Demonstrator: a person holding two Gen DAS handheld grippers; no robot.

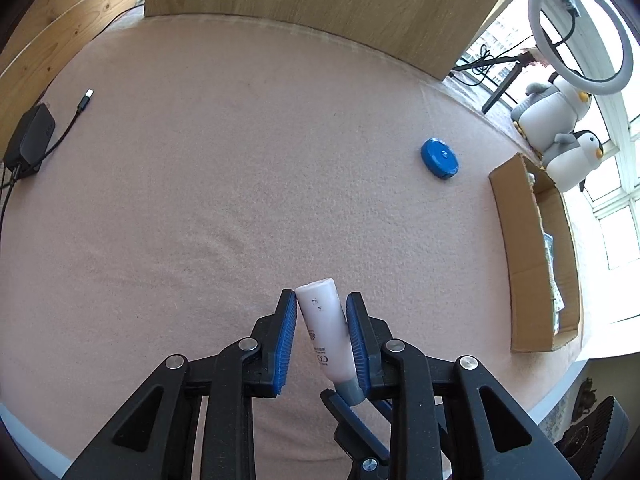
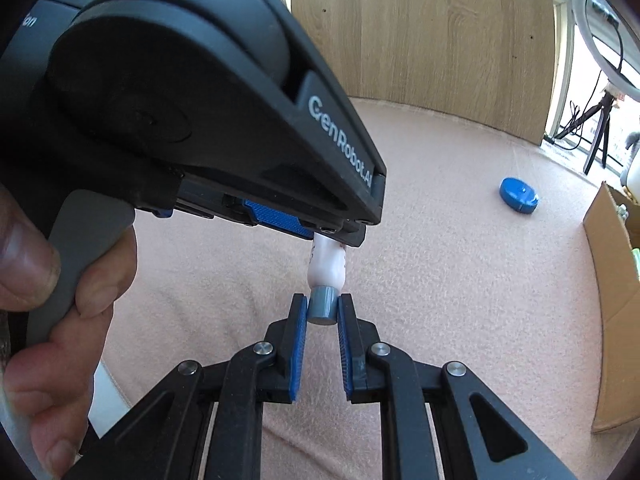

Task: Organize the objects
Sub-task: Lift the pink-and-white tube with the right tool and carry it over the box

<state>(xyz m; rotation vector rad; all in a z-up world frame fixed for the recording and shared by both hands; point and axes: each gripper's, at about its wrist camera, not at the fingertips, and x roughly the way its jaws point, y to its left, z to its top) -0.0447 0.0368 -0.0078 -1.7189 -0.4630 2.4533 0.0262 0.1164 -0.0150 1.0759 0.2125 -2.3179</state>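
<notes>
While our left gripper clamps the tube and our right gripper pinches its cap, the disc lies outside the box

the cardboard box at three o'clock runs off-frame (contents unreadable); the tube is half hidden behind the left gripper.

Both claws: black linkage arms w/ silver screws, blue ribbed pads; left body marked "GenRobot.AI".
</notes>
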